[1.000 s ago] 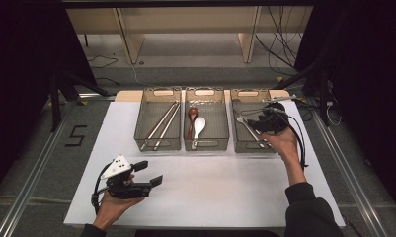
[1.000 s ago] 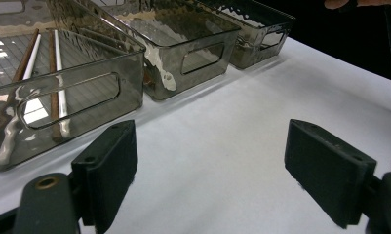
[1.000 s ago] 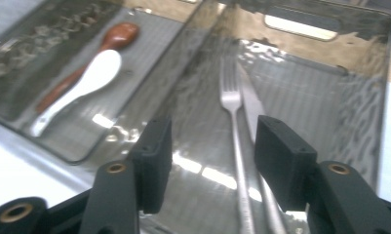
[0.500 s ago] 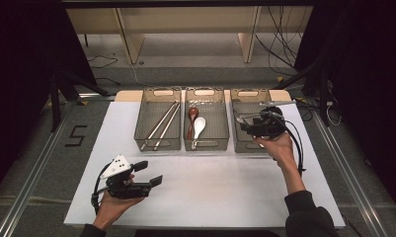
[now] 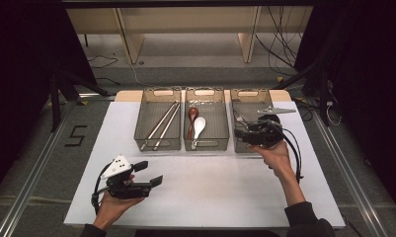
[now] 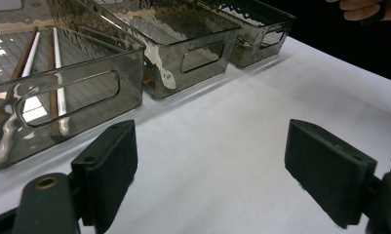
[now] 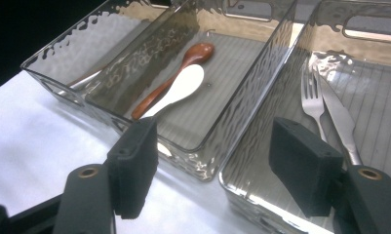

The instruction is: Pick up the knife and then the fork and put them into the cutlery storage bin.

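Figure: sorting cutlery into three trays at the far edge of the bench (image 5: 210, 192). The fork (image 7: 311, 100) and knife (image 7: 340, 119) lie side by side in the right tray (image 5: 252, 95), nearest the bench's right edge, just ahead of your right gripper (image 7: 215, 168). Its jaws have just been opening and now stand wide, with nothing between them; they hover over the near wall shared by the right and middle trays. The middle tray (image 5: 206, 144) holds a brown spoon (image 5: 192, 114) and a white spoon (image 5: 199, 126); the left tray (image 5: 157, 93) holds two pairs of chopsticks (image 5: 159, 126). Your left gripper (image 5: 148, 174) rests near the bench's near left corner, jaws wide and empty. No loose cutlery lies on the bench, so the sorting appears complete; only withdrawing your right gripper seems left.
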The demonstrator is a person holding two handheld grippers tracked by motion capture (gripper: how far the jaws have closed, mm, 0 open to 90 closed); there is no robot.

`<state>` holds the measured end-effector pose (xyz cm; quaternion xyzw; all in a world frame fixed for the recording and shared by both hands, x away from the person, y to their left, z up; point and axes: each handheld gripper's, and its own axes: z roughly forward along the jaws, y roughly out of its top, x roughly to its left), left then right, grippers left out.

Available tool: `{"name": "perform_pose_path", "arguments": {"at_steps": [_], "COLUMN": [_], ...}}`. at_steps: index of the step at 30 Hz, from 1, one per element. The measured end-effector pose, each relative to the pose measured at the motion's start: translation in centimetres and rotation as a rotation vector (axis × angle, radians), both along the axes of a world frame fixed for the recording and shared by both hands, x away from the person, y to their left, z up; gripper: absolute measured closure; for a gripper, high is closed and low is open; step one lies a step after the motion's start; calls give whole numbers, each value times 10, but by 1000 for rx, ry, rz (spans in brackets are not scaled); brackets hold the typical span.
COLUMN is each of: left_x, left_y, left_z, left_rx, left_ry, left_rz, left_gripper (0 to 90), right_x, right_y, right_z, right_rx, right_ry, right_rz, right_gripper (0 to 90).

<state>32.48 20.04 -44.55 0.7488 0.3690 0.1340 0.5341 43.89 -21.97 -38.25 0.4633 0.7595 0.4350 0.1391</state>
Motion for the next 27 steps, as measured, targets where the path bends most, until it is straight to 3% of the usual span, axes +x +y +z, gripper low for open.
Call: {"name": "perform_pose_path", "arguments": {"at_steps": [27], "left_x": [1], "left_y": [0], "left_z": [0], "left_rx": [9], "left_ry": [5], "left_rz": [-7], "left_gripper": [191], "right_x": [-49], "right_y": [10], "right_z": [-16], "right_rx": [55], "right_ry": [-64], "right_rz": [56], "right_gripper": [293]}}
